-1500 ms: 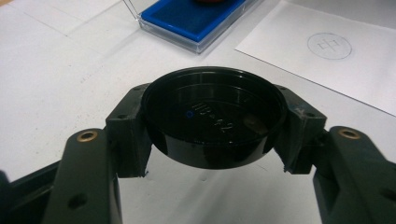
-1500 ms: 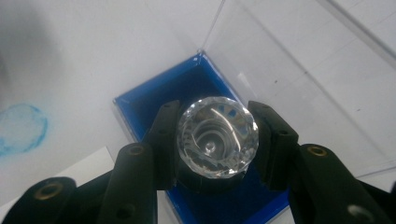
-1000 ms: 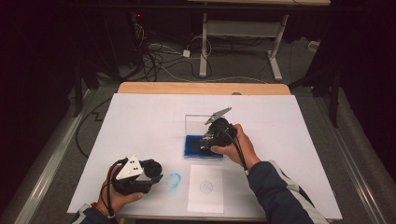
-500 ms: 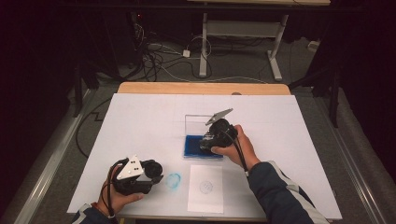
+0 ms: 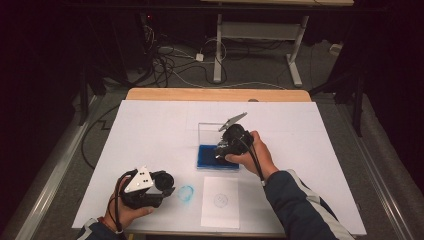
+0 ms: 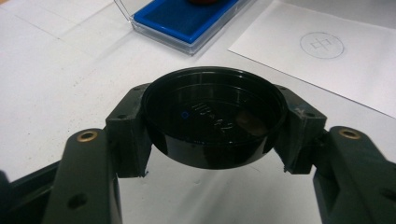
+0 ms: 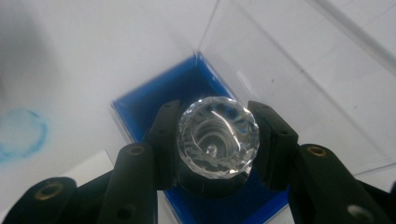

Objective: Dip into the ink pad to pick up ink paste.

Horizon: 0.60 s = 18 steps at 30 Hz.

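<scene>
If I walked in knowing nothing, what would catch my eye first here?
Probably the faceted clear knob of a stamp, clamped in the right gripper over the bright blue ink pad in its clear case mid-table. Next, the round black cap gripped by the left gripper near the table's front left, beside a blue ring smudge and a paper slip bearing a stamped circle.

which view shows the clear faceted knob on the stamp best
Right gripper view: the clear faceted glass-like knob sits close up, clamped between the black fingers above the blue ink pad. High view hides it behind the hand; left gripper view cuts it off.
</scene>
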Available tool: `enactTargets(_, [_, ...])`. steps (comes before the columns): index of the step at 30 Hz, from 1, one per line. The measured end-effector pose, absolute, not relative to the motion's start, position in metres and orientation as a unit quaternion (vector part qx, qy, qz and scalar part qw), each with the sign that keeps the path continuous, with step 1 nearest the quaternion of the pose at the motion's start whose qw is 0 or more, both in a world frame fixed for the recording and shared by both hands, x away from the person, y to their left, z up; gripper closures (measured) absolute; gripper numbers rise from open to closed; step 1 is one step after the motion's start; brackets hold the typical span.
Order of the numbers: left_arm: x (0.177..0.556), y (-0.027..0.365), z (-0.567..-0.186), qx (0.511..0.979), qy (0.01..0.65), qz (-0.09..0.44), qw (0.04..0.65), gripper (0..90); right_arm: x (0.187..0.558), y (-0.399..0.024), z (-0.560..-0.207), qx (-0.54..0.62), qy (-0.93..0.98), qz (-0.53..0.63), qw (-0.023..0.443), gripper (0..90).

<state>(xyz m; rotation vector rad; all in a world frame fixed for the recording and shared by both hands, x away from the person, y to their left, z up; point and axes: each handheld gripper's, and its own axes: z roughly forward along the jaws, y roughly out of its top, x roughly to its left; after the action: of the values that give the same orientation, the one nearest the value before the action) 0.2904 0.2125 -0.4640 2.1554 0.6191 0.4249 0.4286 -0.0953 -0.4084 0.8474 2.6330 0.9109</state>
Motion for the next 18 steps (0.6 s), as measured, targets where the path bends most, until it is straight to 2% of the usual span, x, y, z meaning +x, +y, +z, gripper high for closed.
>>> enactTargets(7, [0.291,0.211,-0.464,0.859,0.245,0.17,0.417,36.5,0.417,-0.095,-0.369,0.268,0.894,0.332,0.139,57.9])
enactTargets(18, [0.291,0.212,-0.463,0.859,0.245,0.171,0.416,36.5,0.417,-0.097,-0.368,0.271,0.892,0.333,0.139,57.9])
